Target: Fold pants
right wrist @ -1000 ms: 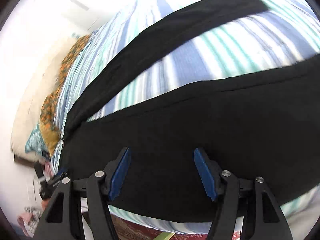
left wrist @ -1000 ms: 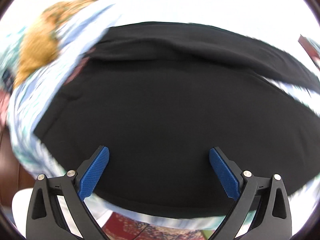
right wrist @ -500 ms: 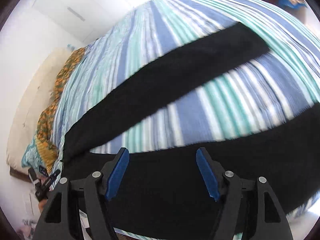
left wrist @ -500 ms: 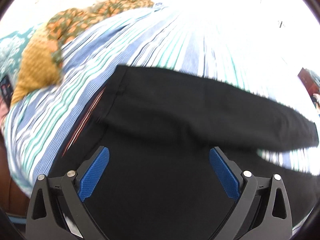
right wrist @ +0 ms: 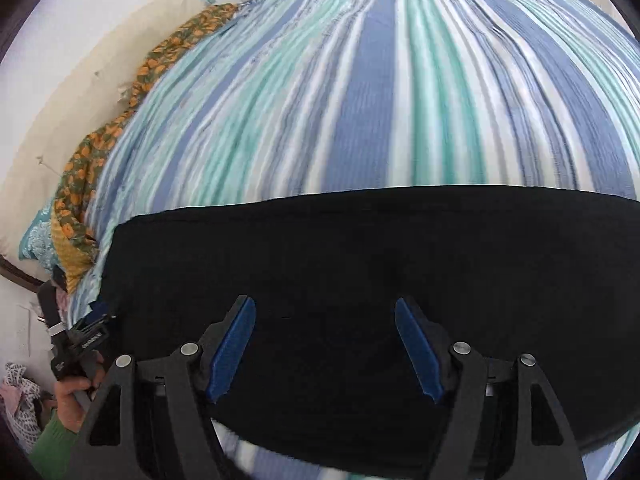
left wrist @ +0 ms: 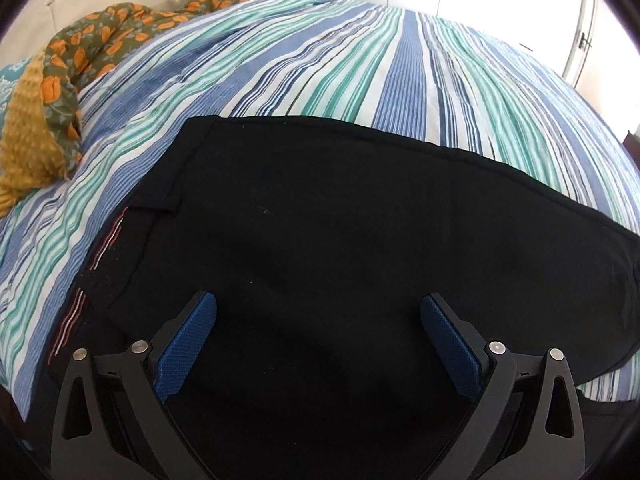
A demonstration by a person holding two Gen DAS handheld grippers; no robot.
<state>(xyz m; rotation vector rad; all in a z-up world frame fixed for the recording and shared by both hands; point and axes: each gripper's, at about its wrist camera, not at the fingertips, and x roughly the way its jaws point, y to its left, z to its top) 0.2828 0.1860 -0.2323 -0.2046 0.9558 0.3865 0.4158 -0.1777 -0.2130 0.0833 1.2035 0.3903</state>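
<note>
A bed fills both views, spread with a striped cover (left wrist: pixel 400 80) in blue, teal and white, and a pale wall rises behind it. Along the far left edge of the bed we see a bunched floral cloth (left wrist: pixel 80 52) in green and orange, with a mustard knitted piece (left wrist: pixel 24 148) lying against it.

The black pants (left wrist: pixel 340 240) lie flat on the cover, near us, stretched across the width of the bed. From the left wrist view we judge that one leg lies stacked on the other, since we see a single broad dark band with one clean far edge, and the waistband end with a pocket flap sits toward the left. Thin red and white threads show at that end, probably the lining. So the lengthwise fold looks done. What seems left is folding the legs across toward the waist, and perhaps once more.

Our left gripper (left wrist: pixel 318 332) hovers over the waist half of the pants with its jaws spread wide, grasping nothing. Our right gripper (right wrist: pixel 324 344) hangs over the leg half, jaws likewise parted and empty. Whether either blue pad touches the fabric, we cannot tell. In the right wrist view the left hand (right wrist: pixel 74 392), in a green sleeve, shows at the lower left on its handle.

We find no brand, label or legible writing on the pants or bedding; small marks on that handle are too tiny to read.
</note>
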